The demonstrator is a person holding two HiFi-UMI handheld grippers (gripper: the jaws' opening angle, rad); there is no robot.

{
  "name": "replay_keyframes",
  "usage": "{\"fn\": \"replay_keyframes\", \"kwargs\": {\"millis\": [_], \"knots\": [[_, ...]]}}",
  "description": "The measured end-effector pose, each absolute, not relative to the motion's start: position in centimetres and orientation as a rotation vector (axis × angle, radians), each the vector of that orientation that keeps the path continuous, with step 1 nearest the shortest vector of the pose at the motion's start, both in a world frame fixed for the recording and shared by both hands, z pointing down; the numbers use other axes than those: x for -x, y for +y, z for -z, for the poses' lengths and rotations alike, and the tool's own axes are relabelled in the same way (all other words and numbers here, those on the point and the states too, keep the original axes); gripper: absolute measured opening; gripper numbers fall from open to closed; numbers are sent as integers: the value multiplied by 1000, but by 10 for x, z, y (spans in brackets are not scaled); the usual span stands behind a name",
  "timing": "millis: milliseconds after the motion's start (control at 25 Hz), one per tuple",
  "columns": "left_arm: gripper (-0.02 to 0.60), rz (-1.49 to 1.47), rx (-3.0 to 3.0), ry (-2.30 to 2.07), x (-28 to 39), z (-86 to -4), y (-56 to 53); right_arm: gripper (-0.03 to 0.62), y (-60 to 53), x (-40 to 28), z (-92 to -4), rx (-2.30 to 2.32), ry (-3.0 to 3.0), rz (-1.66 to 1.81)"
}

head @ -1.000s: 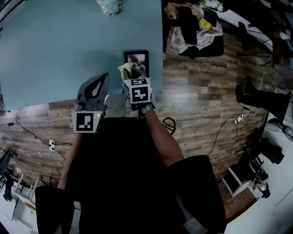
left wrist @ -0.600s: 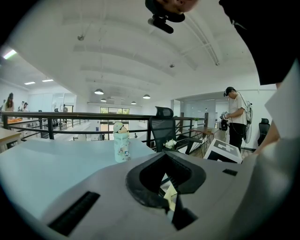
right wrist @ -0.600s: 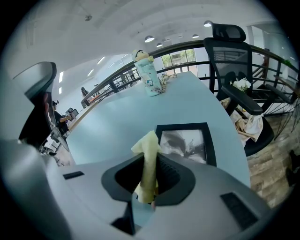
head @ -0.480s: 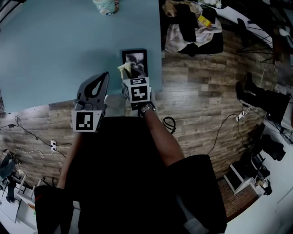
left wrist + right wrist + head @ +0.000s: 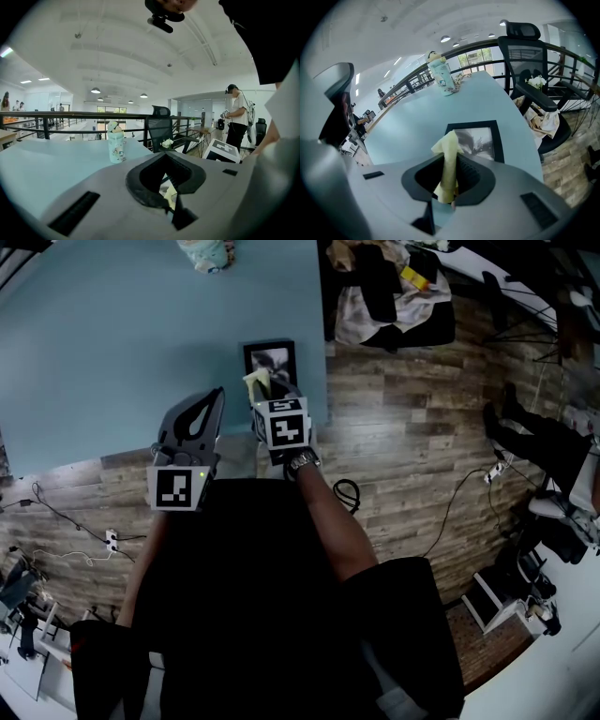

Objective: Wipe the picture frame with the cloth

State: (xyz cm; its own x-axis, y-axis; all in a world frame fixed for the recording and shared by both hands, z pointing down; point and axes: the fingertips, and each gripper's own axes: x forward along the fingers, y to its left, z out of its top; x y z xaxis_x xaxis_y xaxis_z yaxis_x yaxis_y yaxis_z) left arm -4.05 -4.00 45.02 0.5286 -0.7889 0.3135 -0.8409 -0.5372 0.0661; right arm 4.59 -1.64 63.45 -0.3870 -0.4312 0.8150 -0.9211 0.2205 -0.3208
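Note:
A black picture frame (image 5: 269, 362) with a grey photo lies flat near the right edge of the light blue table (image 5: 112, 343). My right gripper (image 5: 270, 390) hovers at the frame's near end, shut on a pale yellow cloth (image 5: 254, 381). In the right gripper view the cloth (image 5: 449, 161) sticks up between the jaws, with the frame (image 5: 480, 140) just beyond it. My left gripper (image 5: 214, 399) is to the left of the right one, shut and holding nothing. Through its jaws (image 5: 165, 180) a bit of the cloth (image 5: 169, 195) shows.
A patterned cup (image 5: 206, 253) stands at the table's far edge. An office chair (image 5: 394, 296) heaped with clothes stands right of the table on the wood floor. A black cable (image 5: 347, 493) lies near my feet. A person (image 5: 236, 117) stands farther off.
The table and frame have slid slightly left in the head view. Both grippers keep their places and their grip.

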Motion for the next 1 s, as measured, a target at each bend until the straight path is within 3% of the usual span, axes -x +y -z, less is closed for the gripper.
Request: {"fn": "replay_keyframes", "kwargs": {"millis": [1000], "knots": [[-3,-352,-2614,-1292,8,-446,-49,58,-16,-88,-632,-1349,-1862,-1126]]}}
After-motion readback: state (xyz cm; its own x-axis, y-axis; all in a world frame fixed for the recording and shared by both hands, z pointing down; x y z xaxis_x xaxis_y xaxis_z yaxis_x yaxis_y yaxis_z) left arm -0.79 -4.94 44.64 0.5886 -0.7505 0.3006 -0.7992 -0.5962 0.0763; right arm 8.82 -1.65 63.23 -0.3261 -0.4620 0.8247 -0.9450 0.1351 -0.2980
